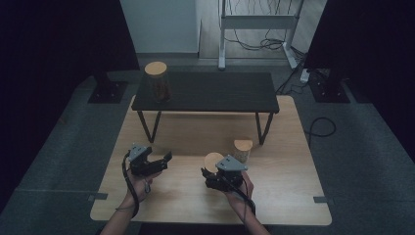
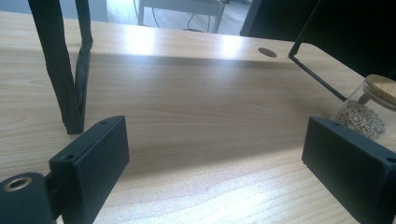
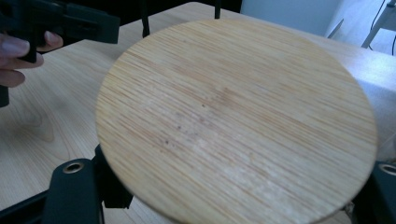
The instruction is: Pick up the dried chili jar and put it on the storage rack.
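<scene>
My right gripper (image 1: 211, 171) is shut on a round wooden lid (image 1: 213, 160) just above the wooden table (image 1: 186, 200). In the right gripper view the lid (image 3: 233, 116) lies tilted across both black jaws and hides what is under it. A small glass jar (image 1: 243, 149) of pale grains, with its own wooden lid, stands just behind and to the right of that gripper. My left gripper (image 1: 164, 164) hovers low over the table to the left, open, with bare wood between its jaws (image 2: 219, 172). The small jar (image 2: 369, 107) stands far right of it.
A low black bench (image 1: 210, 93) spans the back of the table on thin black legs (image 2: 65, 70). A tall glass jar (image 1: 157, 82) with a wooden lid stands on its left end. Dark floor and black stands surround the table.
</scene>
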Available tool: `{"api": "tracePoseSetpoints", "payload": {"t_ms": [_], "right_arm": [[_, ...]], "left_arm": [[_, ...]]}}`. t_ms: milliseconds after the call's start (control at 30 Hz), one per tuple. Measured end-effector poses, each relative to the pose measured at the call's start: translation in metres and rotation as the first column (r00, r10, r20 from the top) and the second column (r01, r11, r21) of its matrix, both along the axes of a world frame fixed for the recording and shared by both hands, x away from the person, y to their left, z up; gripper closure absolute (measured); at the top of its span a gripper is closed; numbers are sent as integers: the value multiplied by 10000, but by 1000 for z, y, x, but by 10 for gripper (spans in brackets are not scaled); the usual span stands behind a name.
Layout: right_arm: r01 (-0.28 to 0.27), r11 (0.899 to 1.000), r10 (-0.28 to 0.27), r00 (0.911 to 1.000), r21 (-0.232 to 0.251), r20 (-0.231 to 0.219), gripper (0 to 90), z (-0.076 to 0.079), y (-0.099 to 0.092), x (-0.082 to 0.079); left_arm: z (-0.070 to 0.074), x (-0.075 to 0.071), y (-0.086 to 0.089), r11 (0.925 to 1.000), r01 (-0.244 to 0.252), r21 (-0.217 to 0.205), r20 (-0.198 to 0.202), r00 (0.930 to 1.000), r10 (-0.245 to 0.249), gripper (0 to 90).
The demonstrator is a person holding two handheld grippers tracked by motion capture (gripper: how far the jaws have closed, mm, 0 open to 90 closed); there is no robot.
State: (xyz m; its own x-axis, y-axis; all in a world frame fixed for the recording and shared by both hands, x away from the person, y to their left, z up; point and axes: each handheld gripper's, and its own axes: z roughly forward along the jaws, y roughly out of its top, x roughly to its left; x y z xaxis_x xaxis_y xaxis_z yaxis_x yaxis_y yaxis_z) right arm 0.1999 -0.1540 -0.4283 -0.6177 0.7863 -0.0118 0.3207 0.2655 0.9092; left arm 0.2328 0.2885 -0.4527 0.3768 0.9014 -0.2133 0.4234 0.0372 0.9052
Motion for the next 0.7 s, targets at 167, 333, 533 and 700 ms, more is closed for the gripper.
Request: {"api": "tracePoseSetpoints", "payload": {"t_ms": [167,333,533,700], "right_arm": [[1,10000,-1,10000,52,75,255,3,-2,-2],[30,10000,-31,9999,60,154,255,5,-4,-3],[56,10000,-57,9996,29,260,255,7,-5,-5],[54,10000,-56,9996,58,273,255,9,-5,-4]], "left_arm": [[-1,1,0,10000,1,36,-32,10000,-1,69],[-1,0,-1,10000,8,41,-13,10000,-8,69],[-1,0,-1,10000,41,54,-8,10000,-41,69],[-1,0,-1,10000,42,59,-15,10000,-42,69]]}}
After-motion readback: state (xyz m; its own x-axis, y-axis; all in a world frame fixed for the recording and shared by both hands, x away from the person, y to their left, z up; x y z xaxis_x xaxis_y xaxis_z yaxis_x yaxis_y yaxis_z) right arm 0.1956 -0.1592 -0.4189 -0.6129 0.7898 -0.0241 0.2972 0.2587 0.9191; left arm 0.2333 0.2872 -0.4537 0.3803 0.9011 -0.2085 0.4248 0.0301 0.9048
